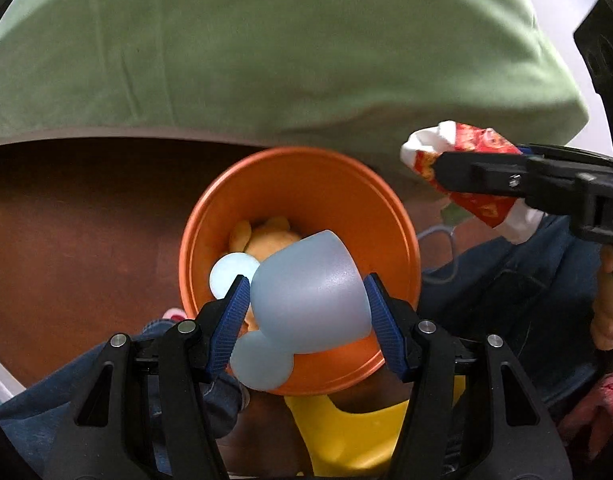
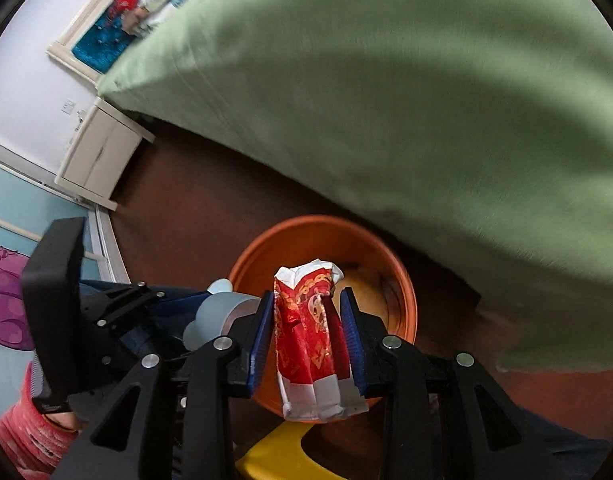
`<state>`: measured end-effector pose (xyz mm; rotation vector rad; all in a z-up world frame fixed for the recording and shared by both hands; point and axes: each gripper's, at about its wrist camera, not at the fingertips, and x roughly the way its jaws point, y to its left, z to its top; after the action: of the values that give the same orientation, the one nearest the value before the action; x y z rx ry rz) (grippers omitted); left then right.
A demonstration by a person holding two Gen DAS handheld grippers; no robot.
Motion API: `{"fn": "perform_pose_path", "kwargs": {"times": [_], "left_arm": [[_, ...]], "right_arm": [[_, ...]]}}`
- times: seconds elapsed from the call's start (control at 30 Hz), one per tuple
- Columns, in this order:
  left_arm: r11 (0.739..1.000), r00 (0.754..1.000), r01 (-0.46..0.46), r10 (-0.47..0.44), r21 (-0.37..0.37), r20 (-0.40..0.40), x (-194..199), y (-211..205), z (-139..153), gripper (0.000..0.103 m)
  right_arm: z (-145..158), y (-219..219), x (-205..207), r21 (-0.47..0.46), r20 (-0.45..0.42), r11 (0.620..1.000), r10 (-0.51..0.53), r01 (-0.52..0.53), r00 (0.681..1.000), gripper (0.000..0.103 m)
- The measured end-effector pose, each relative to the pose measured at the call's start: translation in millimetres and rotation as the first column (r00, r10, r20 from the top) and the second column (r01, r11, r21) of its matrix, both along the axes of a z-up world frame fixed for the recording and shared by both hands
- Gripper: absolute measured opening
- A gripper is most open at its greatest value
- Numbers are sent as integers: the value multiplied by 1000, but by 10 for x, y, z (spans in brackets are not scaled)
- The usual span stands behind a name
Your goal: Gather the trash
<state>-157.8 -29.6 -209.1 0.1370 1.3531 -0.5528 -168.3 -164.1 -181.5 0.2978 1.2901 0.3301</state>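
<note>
An orange bucket (image 1: pixel 298 156) stands on the floor below both grippers, with a yellow soft item (image 1: pixel 266 240) lying inside it. My left gripper (image 1: pixel 306 280) is shut on a frosted pale blue cup (image 1: pixel 310 296) with round ears, and both blue pads press its sides right over the bucket's mouth. My right gripper (image 2: pixel 308 294) is shut on a crumpled red and white wrapper (image 2: pixel 306 332) that stands upright between its pads above the bucket (image 2: pixel 318 222). In the left wrist view that wrapper (image 1: pixel 478 140) hangs at the right, beyond the bucket's rim. The cup (image 2: pixel 222 312) shows at the left of the right wrist view.
A green bedspread (image 1: pixel 266 40) overhangs the dark brown floor (image 1: pixel 66 220) just behind the bucket. A yellow stool (image 1: pixel 346 432) sits under the near rim. The person's legs in jeans (image 1: pixel 506 300) flank the bucket. A white cabinet (image 2: pixel 98 152) stands by the far wall.
</note>
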Motion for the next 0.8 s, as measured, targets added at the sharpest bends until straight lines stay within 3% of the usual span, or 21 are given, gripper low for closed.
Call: {"fn": "perform_pose_path", "kwargs": {"times": [0.03, 0.1, 0.17, 0.2, 0.47, 0.8], "left_arm": [[1000, 1000, 7, -7, 6, -3, -2, -14, -17, 58], [1000, 1000, 15, -15, 16, 4, -37, -41, -37, 59], [1000, 1000, 6, -7, 29, 24, -24, -79, -33, 71], [999, 999, -3, 1, 39, 42, -31, -103, -23, 84], [996, 992, -82, 79, 23, 103, 62, 85, 187, 85], [994, 979, -110, 110, -10, 169, 31, 148, 499, 85]], "right_arm": [[-46, 10, 9, 0, -14, 1000, -2, 2, 1000, 40], [-94, 6, 37, 12, -33, 1000, -14, 15, 999, 64], [-34, -20, 45, 14, -13, 999, -38, 38, 999, 70], [-10, -40, 47, 13, 2, 999, -43, 43, 999, 72], [223, -231, -37, 26, 89, 995, -101, 99, 991, 75], [577, -280, -49, 19, 182, 994, -113, 112, 977, 77]]}}
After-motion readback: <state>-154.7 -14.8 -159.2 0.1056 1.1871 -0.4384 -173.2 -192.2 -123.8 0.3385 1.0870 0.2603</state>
